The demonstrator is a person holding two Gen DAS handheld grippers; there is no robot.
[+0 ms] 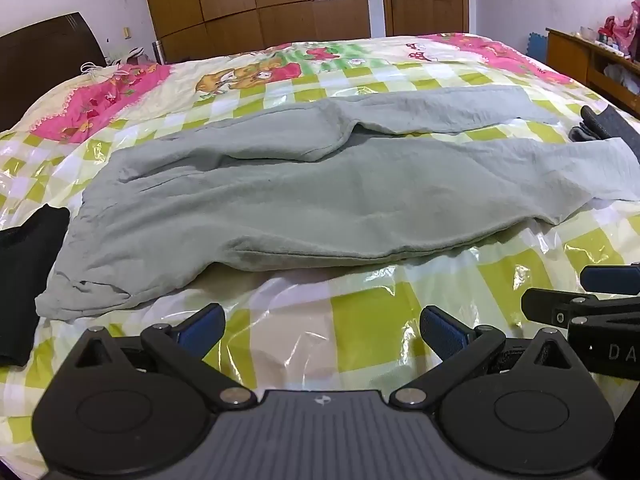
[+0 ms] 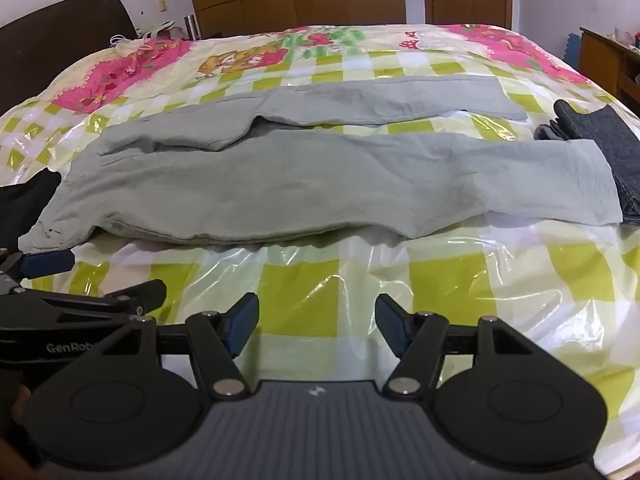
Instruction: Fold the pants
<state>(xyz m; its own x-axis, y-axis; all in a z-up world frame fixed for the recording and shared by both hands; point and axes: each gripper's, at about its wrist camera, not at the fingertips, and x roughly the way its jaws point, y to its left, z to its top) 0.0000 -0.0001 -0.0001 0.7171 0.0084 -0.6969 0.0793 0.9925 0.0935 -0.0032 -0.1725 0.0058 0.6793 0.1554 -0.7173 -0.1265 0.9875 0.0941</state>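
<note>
Pants [image 1: 304, 196] flat on plastic-covered bed [image 1: 360, 312]; wardrobe [image 1: 256, 4] behind.

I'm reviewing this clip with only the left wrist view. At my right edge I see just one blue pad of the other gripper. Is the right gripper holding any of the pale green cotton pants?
Observer: No. The right gripper is open with nothing between its pads. It is over the plastic-covered checked bedspread, short of the pale green cotton pants.
Operator: The dark grey cloth past the leg end is cut off for me. Does it touch the pants?
Observer: Yes. The dark grey cloth meets the near leg's hem and runs alongside it toward the near side.
</note>
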